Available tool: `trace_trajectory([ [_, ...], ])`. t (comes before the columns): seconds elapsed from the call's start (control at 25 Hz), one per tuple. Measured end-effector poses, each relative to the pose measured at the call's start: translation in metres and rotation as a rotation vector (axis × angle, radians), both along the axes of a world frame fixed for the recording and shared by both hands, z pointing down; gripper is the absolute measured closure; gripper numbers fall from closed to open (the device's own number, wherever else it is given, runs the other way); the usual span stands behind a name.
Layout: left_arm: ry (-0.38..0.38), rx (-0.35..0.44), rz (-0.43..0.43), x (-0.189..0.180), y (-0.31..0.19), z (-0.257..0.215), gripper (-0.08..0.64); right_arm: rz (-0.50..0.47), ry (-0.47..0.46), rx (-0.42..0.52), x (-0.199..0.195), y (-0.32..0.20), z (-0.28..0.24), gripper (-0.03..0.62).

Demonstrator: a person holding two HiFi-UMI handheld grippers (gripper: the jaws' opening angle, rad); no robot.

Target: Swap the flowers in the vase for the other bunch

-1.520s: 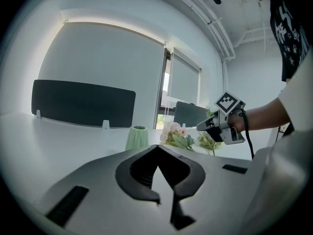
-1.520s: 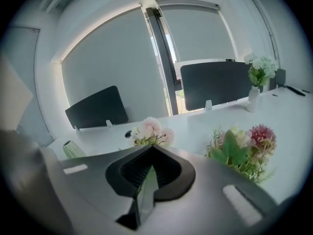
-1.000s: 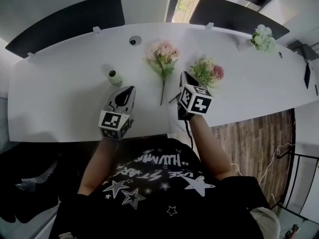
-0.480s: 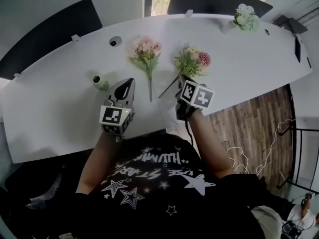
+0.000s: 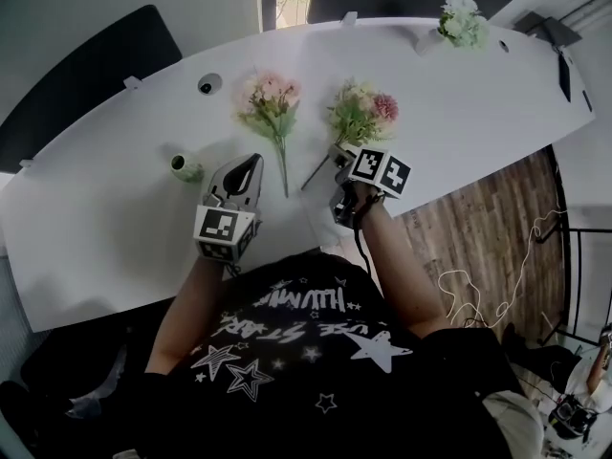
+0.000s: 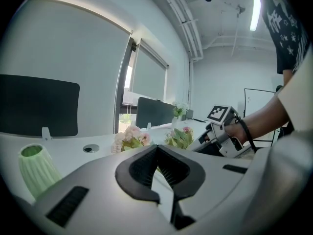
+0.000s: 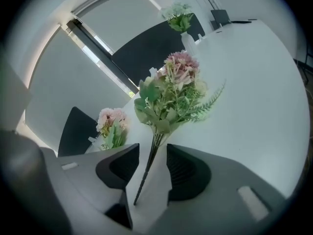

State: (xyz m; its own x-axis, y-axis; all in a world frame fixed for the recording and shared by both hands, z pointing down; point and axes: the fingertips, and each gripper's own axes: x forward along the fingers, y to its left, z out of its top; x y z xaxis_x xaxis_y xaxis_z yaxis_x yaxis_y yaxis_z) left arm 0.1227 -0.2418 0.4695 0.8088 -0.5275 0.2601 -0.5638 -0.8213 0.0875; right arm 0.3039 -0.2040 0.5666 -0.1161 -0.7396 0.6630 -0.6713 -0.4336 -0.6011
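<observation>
Rolling and sinking since the earlier frame, the right claw (image 5: 338,153) is opening. Leftmost, the green vase (image 5: 185,166) is standing empty on the table (image 5: 115,228). The left claw (image 5: 252,161) is hovering closed, gripping nothing. The pink bunch (image 5: 268,103) is lying flat, probably still awaiting the vase. The mixed bunch (image 5: 363,113) is lying with its stem loose between the opening jaws.

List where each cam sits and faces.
Head view: on the person's head, steeply down at the table; shows torso, forearms, left claw, right claw.
Left gripper view: on the shut left claw, level across the table; right claw, forearm show.
Right gripper view: on the right claw, angled down; jaws opening, stem of the mixed bunch between them.
Shared: all see the pink bunch.
</observation>
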Motion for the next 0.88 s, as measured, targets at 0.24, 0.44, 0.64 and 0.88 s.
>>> trace_trajectory([
  [0.24,0.013,-0.030,0.025,0.002,0.002,0.007,0.554,0.059,-0.100,-0.012,0.007,-0.013,0.012,0.419],
  [0.44,0.002,-0.035,0.030,0.003,-0.003,0.011,0.554,0.093,-0.135,-0.051,0.012,-0.023,0.020,0.420],
  [0.64,0.000,-0.045,0.035,0.004,-0.006,0.015,0.554,0.122,-0.143,-0.122,0.018,-0.022,0.030,0.493],
  [0.88,0.002,-0.058,0.032,0.004,-0.006,0.018,0.554,0.158,-0.203,-0.109,0.021,-0.020,0.032,0.529],
])
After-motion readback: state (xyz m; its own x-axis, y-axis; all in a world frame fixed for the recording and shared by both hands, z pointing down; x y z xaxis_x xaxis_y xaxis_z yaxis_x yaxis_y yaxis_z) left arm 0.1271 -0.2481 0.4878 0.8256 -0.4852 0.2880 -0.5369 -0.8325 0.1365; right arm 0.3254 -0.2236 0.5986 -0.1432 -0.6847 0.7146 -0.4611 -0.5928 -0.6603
